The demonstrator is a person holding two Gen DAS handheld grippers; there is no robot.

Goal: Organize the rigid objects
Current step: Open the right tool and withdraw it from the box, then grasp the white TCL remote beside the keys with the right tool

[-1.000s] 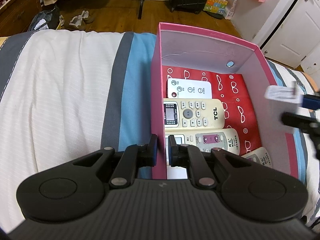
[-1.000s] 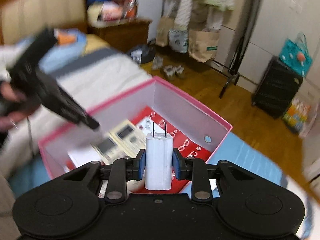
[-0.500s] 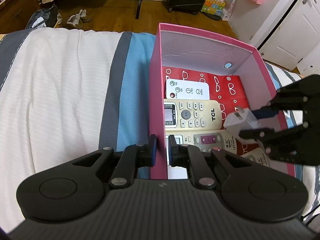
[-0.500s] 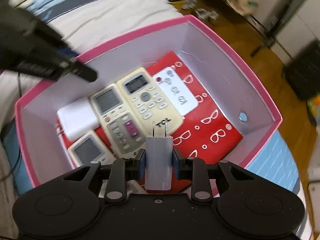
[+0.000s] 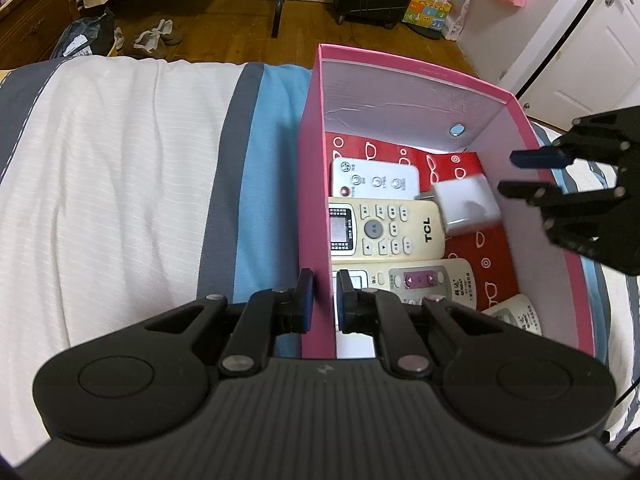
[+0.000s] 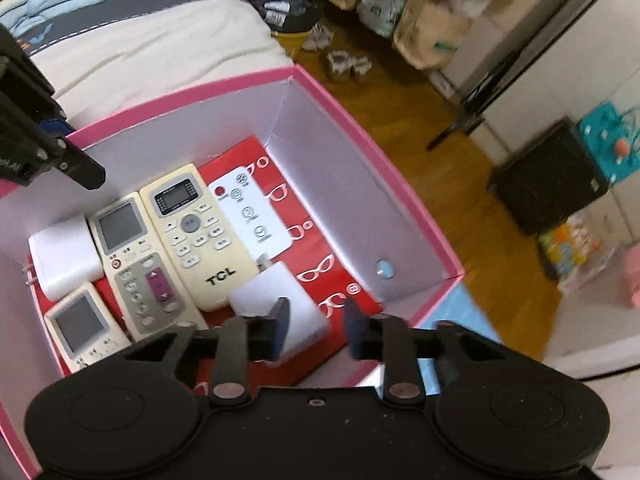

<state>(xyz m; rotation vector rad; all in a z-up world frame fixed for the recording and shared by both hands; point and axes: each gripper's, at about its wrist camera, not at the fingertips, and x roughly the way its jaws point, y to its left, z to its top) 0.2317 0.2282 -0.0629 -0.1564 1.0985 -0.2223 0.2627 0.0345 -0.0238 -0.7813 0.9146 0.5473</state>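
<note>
Left tongs (image 5: 320,300) are pinching the pink box's (image 5: 416,70) near wall, while right tongs (image 6: 316,330) are gaping empty, though their jaws have just been narrowing, above the white charger (image 5: 466,204) lying inside against the cream remote (image 5: 384,229).
</note>
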